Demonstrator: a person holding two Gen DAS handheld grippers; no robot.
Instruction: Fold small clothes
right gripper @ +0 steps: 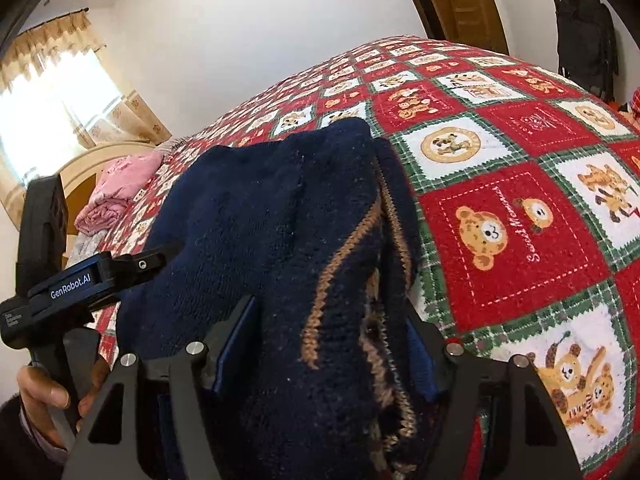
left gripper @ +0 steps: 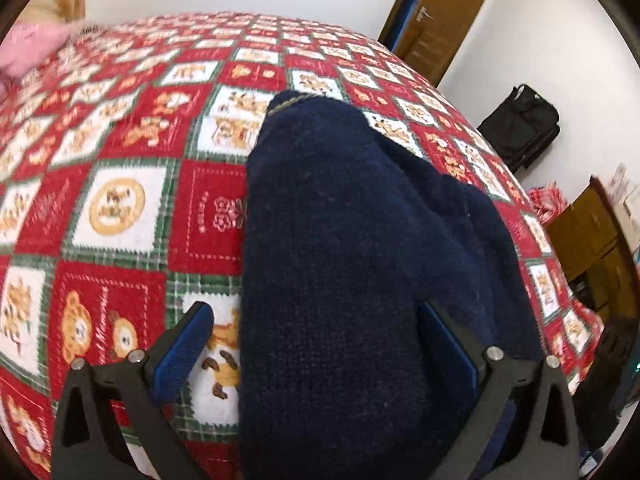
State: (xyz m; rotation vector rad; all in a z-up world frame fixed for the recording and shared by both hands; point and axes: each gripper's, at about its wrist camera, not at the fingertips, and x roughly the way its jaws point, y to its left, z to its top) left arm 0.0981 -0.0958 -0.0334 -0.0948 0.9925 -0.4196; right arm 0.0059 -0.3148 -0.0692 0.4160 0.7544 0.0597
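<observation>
Navy knit sweater (right gripper: 280,240) is the landmark, bunched and partly folded on the red bear-print bedspread (right gripper: 520,220). Nearest, the right gripper (right gripper: 332,344) pinches the sweater's near edge where the tan stripe trim (right gripper: 344,256) runs, blue pads pressed into thick bunched layers, likely to carry that edge over for a fold. The left gripper (left gripper: 316,344) sits at the sweater's other near side, jaws spread wide; the cloth lies between them but the left pad (left gripper: 188,348) stands clear of it over the bedspread, so no real grip, probably steadying or lining up. From the right wrist view the left tool (right gripper: 80,280) shows just beside the sweater, a hand (right gripper: 44,396) on its handle. Beyond the sweater, pink clothes (right gripper: 116,192) wait near the headboard (right gripper: 92,160). Farther off, a black bag (left gripper: 524,124) by the wall and a brown door (left gripper: 440,12).
</observation>
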